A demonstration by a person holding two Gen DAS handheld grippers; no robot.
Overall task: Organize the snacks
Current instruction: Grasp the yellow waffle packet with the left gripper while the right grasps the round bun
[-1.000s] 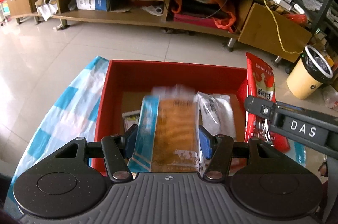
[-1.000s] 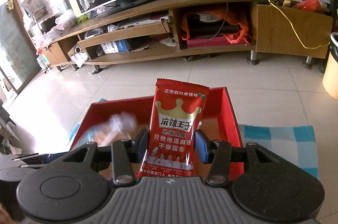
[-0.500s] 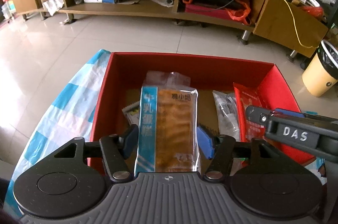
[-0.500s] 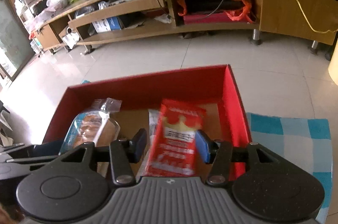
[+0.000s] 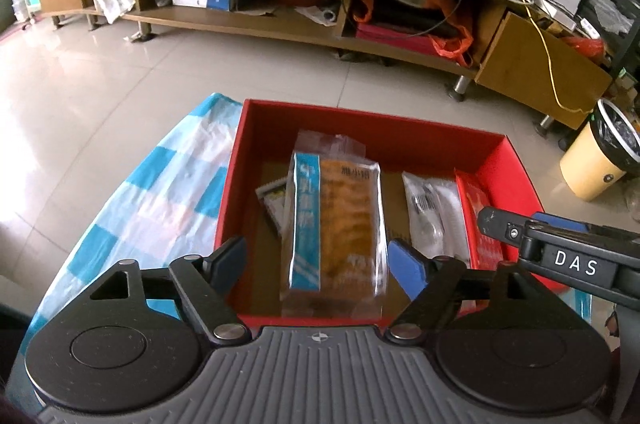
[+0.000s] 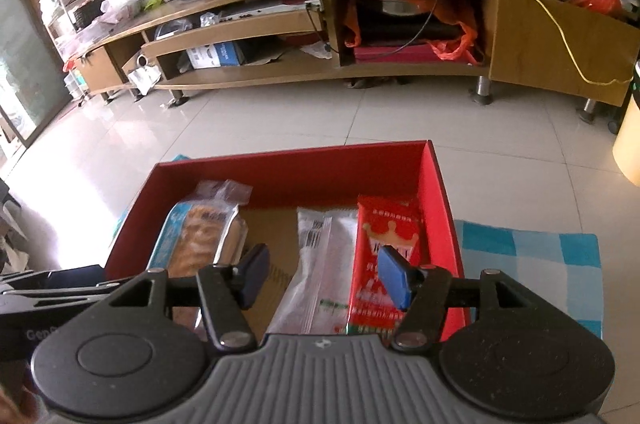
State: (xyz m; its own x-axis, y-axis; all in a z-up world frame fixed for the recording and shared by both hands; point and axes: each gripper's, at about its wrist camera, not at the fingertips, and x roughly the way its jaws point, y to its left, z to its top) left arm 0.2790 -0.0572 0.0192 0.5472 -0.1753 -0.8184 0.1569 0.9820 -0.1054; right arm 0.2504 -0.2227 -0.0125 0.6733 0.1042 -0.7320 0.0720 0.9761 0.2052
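Each tool, left (image 5: 318, 260) and right (image 6: 326, 274), gapes wide over 3, perhaps 4, packets in the red box (image 5: 360, 131).

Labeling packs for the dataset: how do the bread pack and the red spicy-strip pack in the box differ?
The bread pack is clear film with a blue stripe, showing golden bread; the red spicy-strip pack is opaque with a crown print. The bread pack looks bulkier and lies at the red box's left side, the red pack along its right wall. Both lie released, lengthwise.
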